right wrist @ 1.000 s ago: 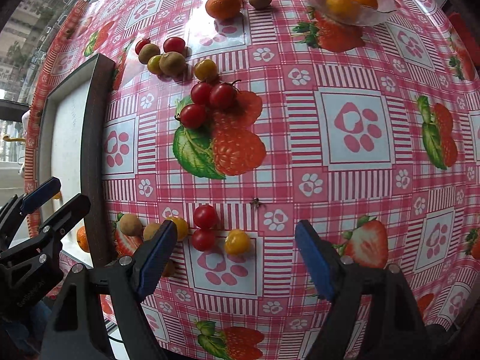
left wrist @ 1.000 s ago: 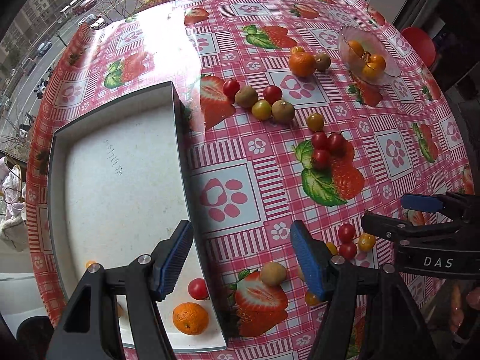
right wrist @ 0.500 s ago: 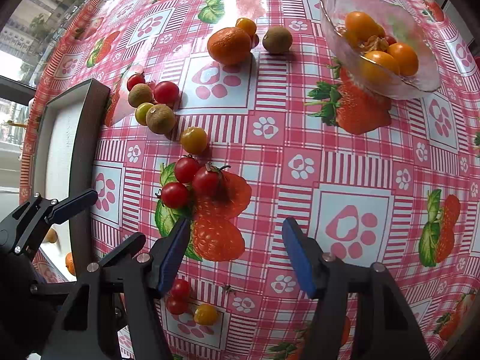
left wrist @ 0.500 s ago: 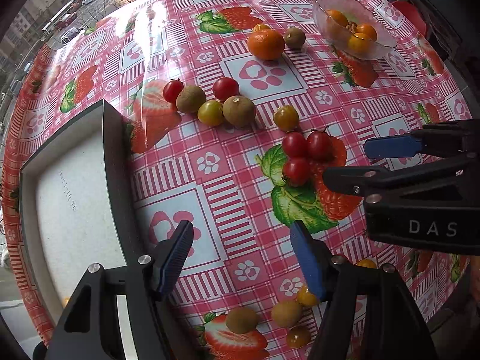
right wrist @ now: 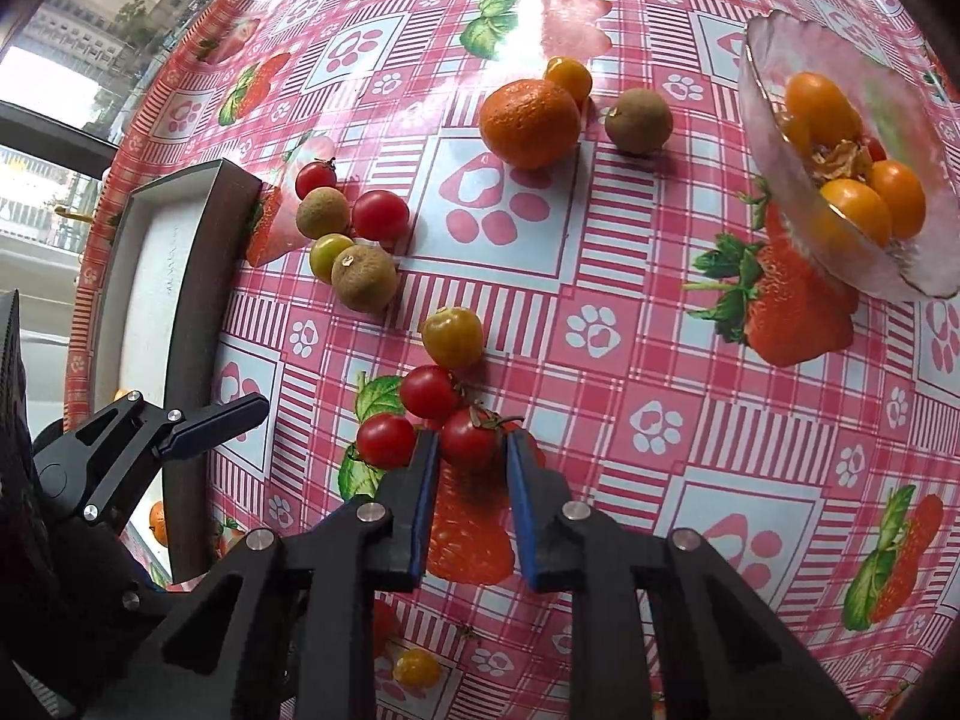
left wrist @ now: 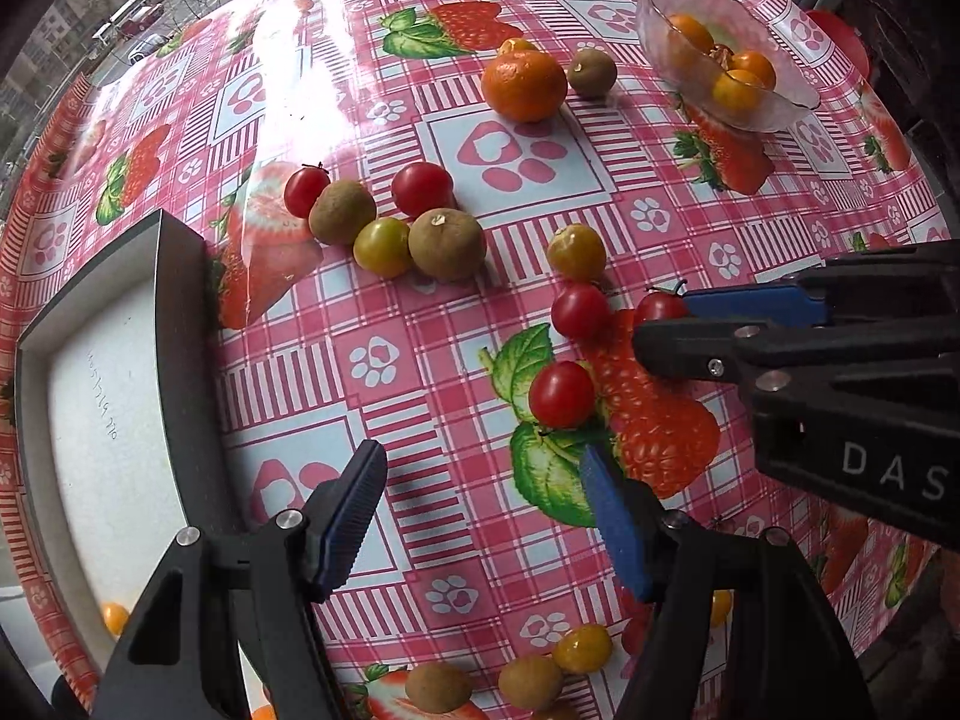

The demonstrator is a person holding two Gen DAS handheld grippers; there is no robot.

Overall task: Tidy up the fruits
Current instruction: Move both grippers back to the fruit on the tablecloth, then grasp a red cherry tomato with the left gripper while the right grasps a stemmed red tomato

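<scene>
Loose fruit lies on a strawberry-print tablecloth. My right gripper [right wrist: 469, 450] is shut on a red cherry tomato [right wrist: 470, 438] that rests on the cloth; the tomato also shows in the left wrist view [left wrist: 657, 307]. Two more red tomatoes [right wrist: 427, 391] [right wrist: 386, 440] and a yellow one [right wrist: 452, 337] lie beside it. My left gripper [left wrist: 483, 507] is open and empty, above the cloth just left of the right gripper [left wrist: 672, 324]. A grey tray [left wrist: 180, 324] lies at the left with an orange [right wrist: 157, 522] in its near end.
A glass bowl [right wrist: 774, 138] of orange fruit stands at the back right. A mandarin [right wrist: 529, 123] and a brown fruit [right wrist: 637, 120] lie behind. A cluster of tomatoes and brown fruits [left wrist: 447, 243] lies near the tray's far corner. More small fruits [left wrist: 531, 681] lie near the front edge.
Both grippers moved forward over the table. My right gripper closed from wide open onto a red cherry tomato in the cluster of three. The left gripper stayed open.
</scene>
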